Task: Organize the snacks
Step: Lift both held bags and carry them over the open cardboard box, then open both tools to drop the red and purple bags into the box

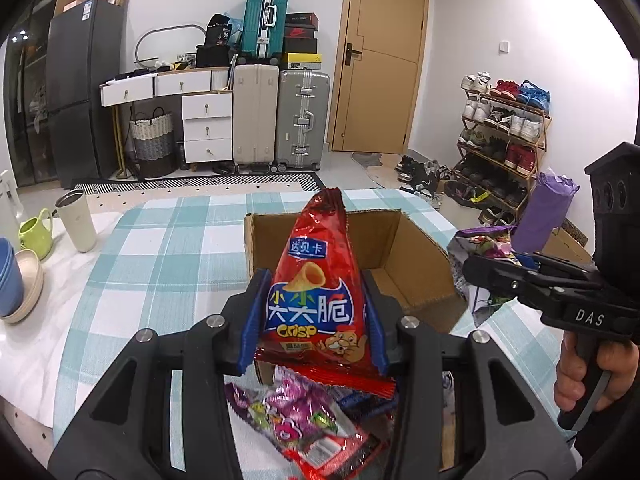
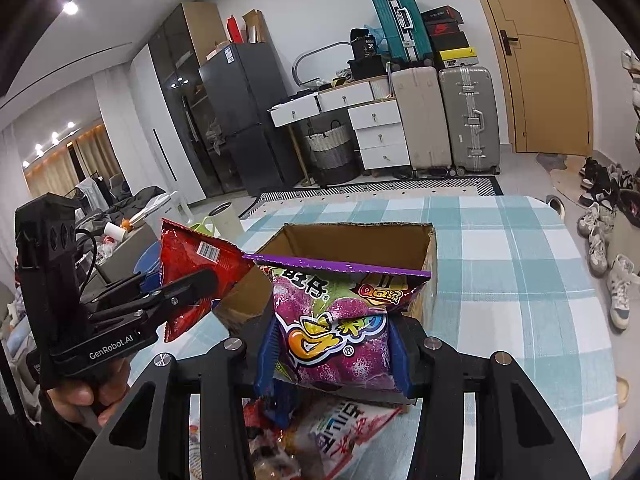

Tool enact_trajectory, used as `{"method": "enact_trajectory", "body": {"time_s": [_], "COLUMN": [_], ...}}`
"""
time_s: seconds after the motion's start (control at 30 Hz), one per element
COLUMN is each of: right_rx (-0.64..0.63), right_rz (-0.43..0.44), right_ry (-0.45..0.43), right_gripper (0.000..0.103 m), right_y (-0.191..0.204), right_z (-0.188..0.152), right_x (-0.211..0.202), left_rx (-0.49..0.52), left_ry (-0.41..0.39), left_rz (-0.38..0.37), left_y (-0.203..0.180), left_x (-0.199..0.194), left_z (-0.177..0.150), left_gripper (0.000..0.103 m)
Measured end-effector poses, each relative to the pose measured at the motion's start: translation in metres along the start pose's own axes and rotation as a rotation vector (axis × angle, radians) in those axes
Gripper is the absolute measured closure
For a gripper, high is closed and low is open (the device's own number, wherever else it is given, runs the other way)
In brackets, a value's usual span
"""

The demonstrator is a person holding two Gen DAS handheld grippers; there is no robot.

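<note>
My left gripper (image 1: 314, 320) is shut on a red crisp bag (image 1: 316, 280) and holds it upright just in front of an open cardboard box (image 1: 412, 256). My right gripper (image 2: 334, 344) is shut on a purple candy bag (image 2: 336, 320), held over the near edge of the same box (image 2: 424, 252). In the left wrist view the right gripper (image 1: 480, 270) is at the box's right side with the purple bag (image 1: 486, 248). In the right wrist view the left gripper (image 2: 188, 284) holds the red bag (image 2: 192, 256) left of the box. More snack packets (image 1: 296, 420) lie under the grippers.
The box stands on a table with a blue-and-white checked cloth (image 1: 168, 248). A beige tumbler (image 1: 76, 220), a green cup (image 1: 36, 232) and stacked bowls (image 1: 16, 276) sit at the table's left. A shoe rack (image 1: 504, 140) stands to the right.
</note>
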State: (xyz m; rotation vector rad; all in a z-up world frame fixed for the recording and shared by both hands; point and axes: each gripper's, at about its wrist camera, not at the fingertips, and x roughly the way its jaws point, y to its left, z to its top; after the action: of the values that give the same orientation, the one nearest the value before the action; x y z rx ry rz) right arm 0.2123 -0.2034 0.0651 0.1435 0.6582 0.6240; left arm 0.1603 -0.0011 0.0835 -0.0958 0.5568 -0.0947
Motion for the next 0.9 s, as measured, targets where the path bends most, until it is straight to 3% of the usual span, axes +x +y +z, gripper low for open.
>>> {"method": "enact_trajectory", "body": {"time_s": [0.3, 0.9], "right_rx": [-0.001, 0.000], "right_rz": [0.002, 0.027], "right_ry": [0.018, 0.049], "right_gripper": [0.057, 0.055], "right_y": [-0.006, -0.013], "right_z": [0.013, 0.016], "right_x": [0.028, 0.060], "left_rx": [-0.011, 0.036], "left_ry": [0.034, 0.080], "left_rz": [-0.006, 0.010], "left_y": [0.004, 0.004], "left_x": [0.045, 0.105], "left_z": [0.016, 0.016], "left_gripper": [0.062, 0.062]}}
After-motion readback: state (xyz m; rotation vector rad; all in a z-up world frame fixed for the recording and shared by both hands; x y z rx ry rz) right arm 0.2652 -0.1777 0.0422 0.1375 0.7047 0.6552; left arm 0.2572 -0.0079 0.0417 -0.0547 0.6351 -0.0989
